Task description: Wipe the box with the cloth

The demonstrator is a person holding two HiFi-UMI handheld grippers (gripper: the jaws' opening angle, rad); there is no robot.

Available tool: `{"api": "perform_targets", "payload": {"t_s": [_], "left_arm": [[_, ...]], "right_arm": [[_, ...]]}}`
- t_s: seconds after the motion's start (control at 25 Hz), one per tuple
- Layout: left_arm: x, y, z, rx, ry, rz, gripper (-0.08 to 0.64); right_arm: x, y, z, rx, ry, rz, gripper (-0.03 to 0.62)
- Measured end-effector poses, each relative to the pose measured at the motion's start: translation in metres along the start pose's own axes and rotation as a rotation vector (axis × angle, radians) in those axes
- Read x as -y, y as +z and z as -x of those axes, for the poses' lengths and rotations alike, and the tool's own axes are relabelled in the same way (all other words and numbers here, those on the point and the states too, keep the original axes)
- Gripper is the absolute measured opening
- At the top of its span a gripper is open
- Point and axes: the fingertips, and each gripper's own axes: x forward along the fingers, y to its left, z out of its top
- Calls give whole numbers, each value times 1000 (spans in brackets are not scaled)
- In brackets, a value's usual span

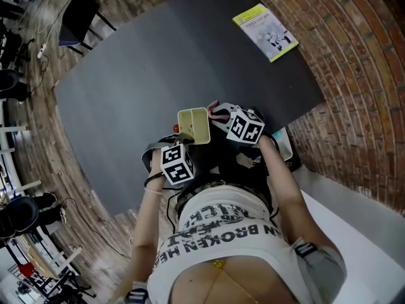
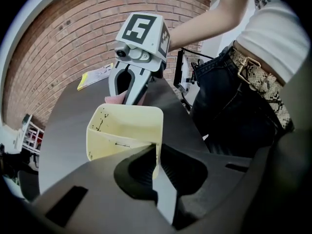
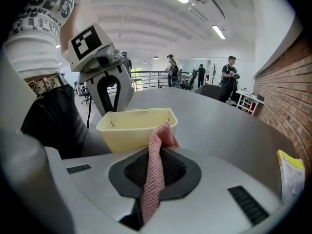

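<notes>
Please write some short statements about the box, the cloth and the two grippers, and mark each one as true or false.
1. The left gripper is shut on a wall of the pale yellow box. True.
2. The right gripper holds nothing. False: it is shut on the pink cloth.
3. The booklet lies inside the box. False: it lies on the dark table, far from the box.
4. The box has dark marks inside. True.

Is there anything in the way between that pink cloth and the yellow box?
Nothing visible. The cloth, pinched in the right tool, is right at the rim of the box; the left tool grips one wall.
</notes>
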Motion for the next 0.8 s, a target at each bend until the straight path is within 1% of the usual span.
{"api": "perform_targets", "payload": {"t_s": [0.08, 0.24, 0.4, 0.64, 0.8], "left_arm": [[2, -1, -1, 13, -14, 22, 35], [3, 0, -1, 19, -14, 40, 35], [4, -2, 1, 43, -28, 60, 35], [5, -3, 1, 43, -27, 54, 35], [4, -2, 0, 77, -34, 106, 35]], "right_arm": [[-3, 2, -2, -4, 0, 9, 17], [-11, 2, -3, -10, 2, 7, 17], [-27, 0, -3, -22, 13, -1, 17], [-47, -5, -3, -24, 18, -38, 17], [-59, -9, -3, -25, 20, -68, 17]]}}
